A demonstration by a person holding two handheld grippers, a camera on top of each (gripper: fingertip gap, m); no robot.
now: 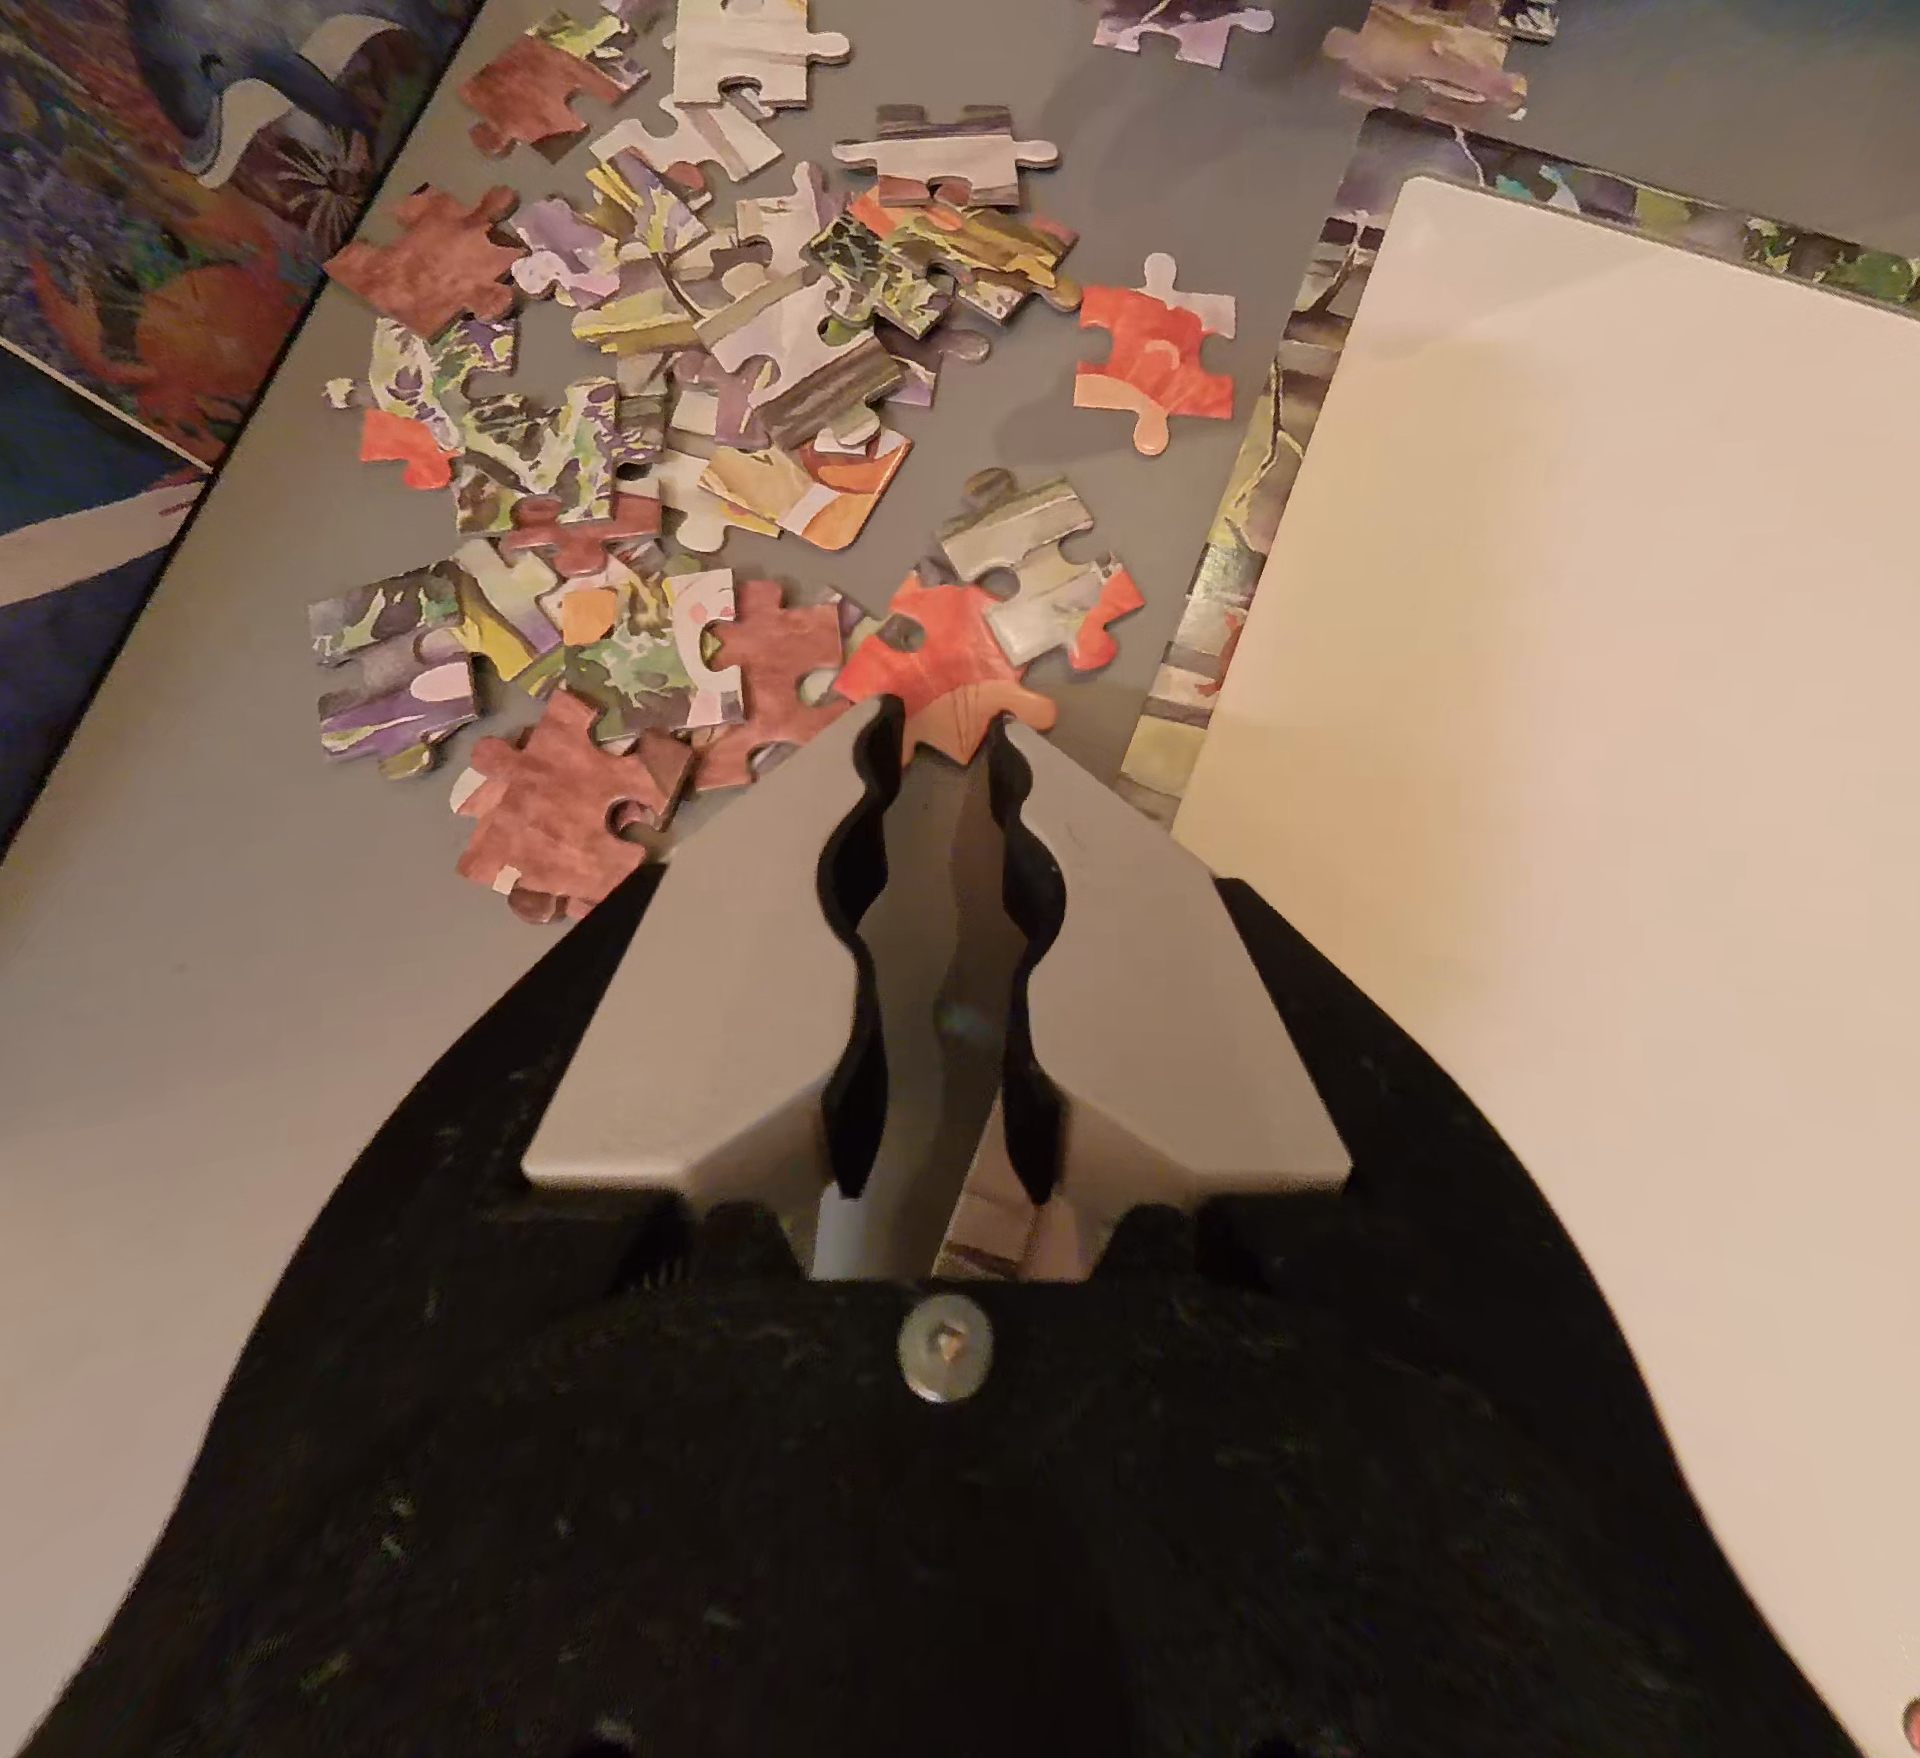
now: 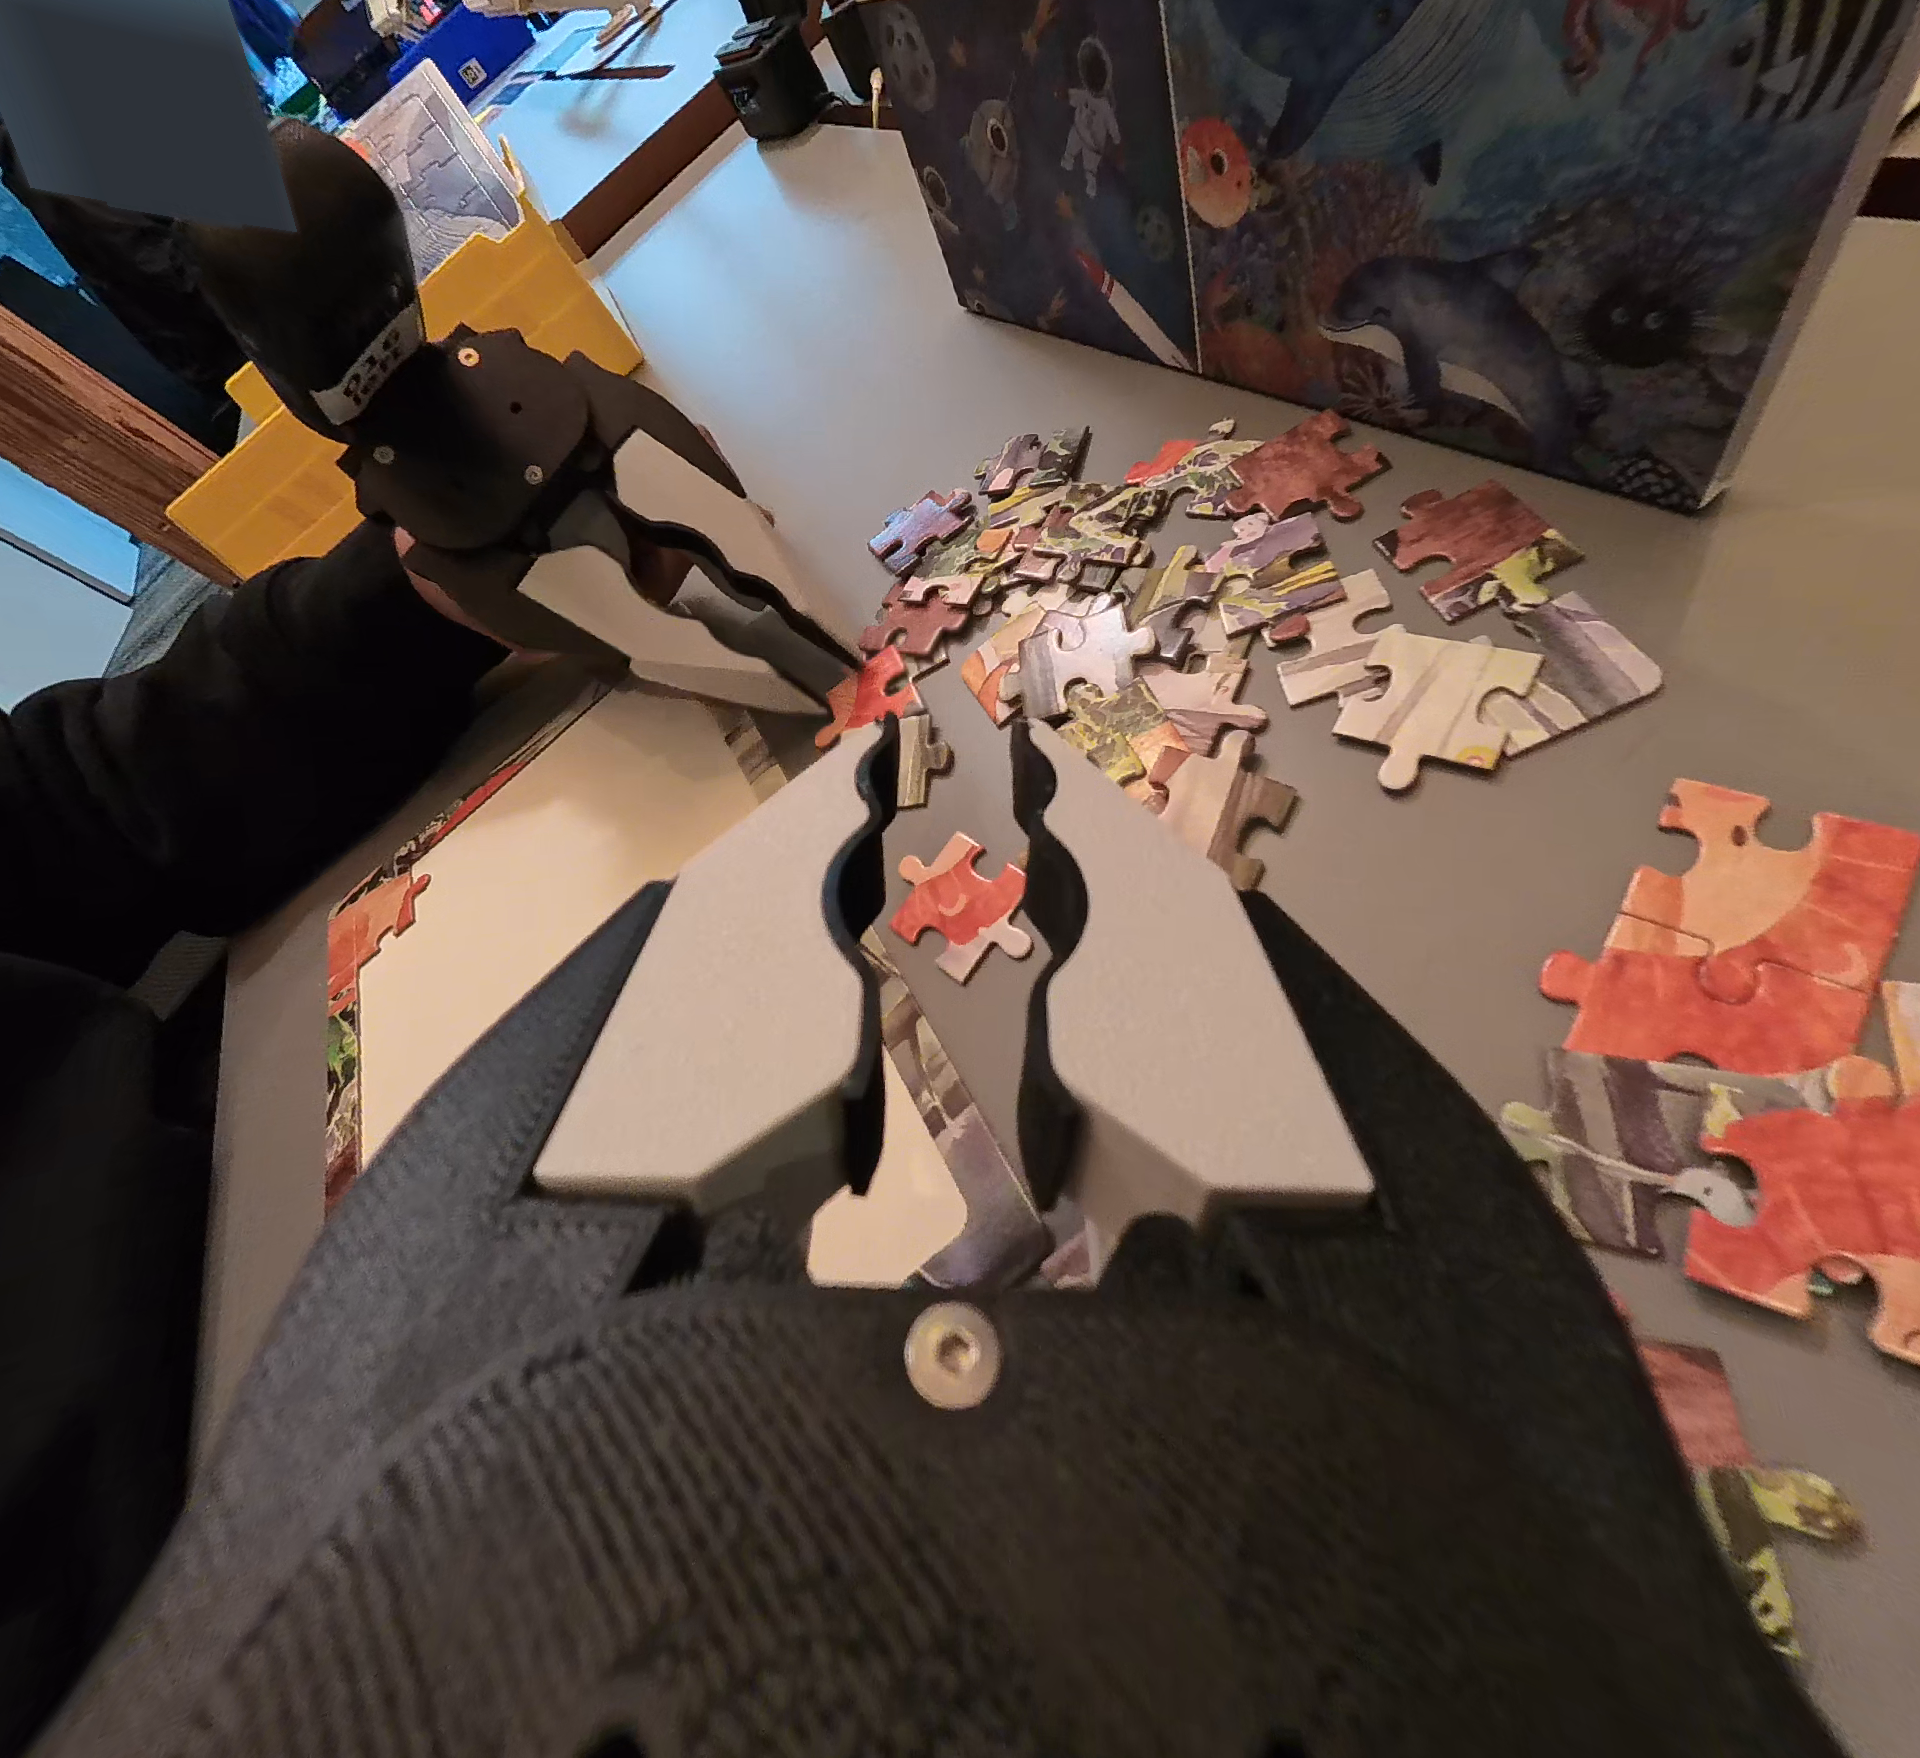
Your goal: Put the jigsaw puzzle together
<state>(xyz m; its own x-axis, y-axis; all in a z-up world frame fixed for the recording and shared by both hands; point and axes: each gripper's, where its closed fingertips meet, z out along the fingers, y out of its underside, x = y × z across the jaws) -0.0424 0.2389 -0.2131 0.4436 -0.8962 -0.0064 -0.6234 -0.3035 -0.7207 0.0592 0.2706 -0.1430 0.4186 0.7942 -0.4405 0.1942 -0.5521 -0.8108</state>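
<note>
The left gripper (image 1: pixel 940 721) clenched a red puzzle piece (image 1: pixel 940 659) near the white tray's (image 1: pixel 1558 669) edge, while the right gripper (image 2: pixel 951 742) hovered released above the desk (image 2: pixel 790 274)

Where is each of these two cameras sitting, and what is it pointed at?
Left wrist view: sits on the left gripper, looking down at the orange piece at its fingertips, beside the puzzle tray.
Right wrist view: sits on the right gripper, above a loose orange piece; a dark sleeve shows.
Shared: the pile of pieces, the picture box, the left gripper.
</note>
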